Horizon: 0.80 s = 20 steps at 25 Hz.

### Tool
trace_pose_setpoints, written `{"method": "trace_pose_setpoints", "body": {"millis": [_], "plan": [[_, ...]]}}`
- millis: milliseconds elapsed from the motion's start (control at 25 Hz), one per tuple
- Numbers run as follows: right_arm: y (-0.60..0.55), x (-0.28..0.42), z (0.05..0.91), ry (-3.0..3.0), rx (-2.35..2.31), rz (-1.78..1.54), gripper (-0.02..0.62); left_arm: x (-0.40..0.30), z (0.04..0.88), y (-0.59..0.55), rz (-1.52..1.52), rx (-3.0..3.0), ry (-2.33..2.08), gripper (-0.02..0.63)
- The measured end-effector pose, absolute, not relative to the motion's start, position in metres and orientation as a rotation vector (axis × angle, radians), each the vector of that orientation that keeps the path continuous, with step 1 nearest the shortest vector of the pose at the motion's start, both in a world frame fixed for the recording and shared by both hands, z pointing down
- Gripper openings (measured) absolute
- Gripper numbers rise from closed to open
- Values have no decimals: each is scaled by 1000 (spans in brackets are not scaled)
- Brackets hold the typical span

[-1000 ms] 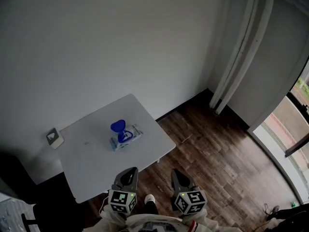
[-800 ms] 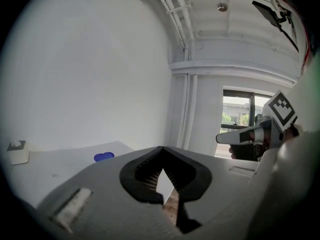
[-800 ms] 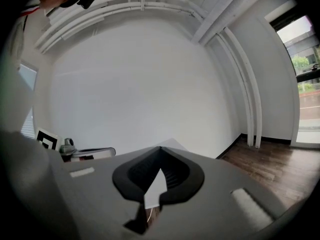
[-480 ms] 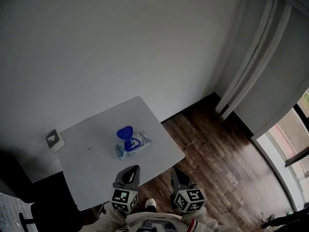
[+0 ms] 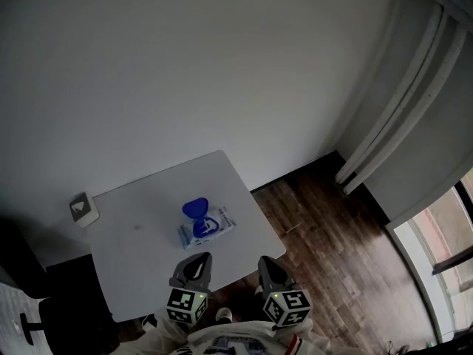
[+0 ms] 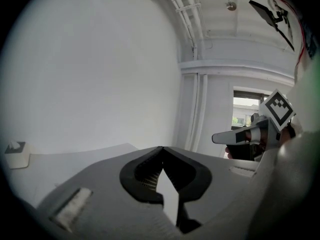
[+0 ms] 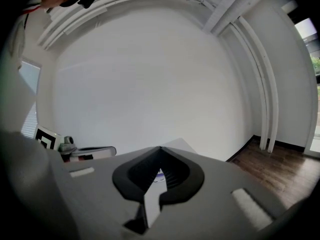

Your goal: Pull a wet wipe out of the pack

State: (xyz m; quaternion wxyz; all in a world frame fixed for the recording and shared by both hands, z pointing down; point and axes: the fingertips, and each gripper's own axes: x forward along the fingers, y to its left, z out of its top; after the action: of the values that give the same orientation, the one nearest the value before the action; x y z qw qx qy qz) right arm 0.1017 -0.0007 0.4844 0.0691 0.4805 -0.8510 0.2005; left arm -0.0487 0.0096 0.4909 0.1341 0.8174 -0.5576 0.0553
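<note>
Left fingers (image 6: 142,170): closed tip to tip, nothing held. Right fingers (image 7: 172,171): closed likewise, empty. Both at the near edge of the white desk (image 5: 133,265). Pack (image 5: 211,229): mid-desk, beyond the fingers, untouched, blue lid (image 5: 195,208) raised. Small block (image 5: 83,209): far left corner.

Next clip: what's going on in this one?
A person holds the left gripper and the right gripper side by side near the front edge of a white table. Both have their jaws shut with nothing between them. The wet wipe pack lies mid-table with its blue lid flipped open. Neither gripper touches the pack, so the pull has not yet begun.
</note>
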Motion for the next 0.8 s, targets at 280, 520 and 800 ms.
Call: {"method": "trace_pose_setpoints", "body": {"millis": [280,520,800], "plan": [[-56,85,496,-2618,1306,628,5,-66,503,-26,183,2260,-1731,3],[-115,76,498,-2672,1136,623,5,-71,504,-71,182,2145,-1860,4],[-175,75,500,-2698,975,610,5,-70,506,-110,186,2021,-1982,4]]}}
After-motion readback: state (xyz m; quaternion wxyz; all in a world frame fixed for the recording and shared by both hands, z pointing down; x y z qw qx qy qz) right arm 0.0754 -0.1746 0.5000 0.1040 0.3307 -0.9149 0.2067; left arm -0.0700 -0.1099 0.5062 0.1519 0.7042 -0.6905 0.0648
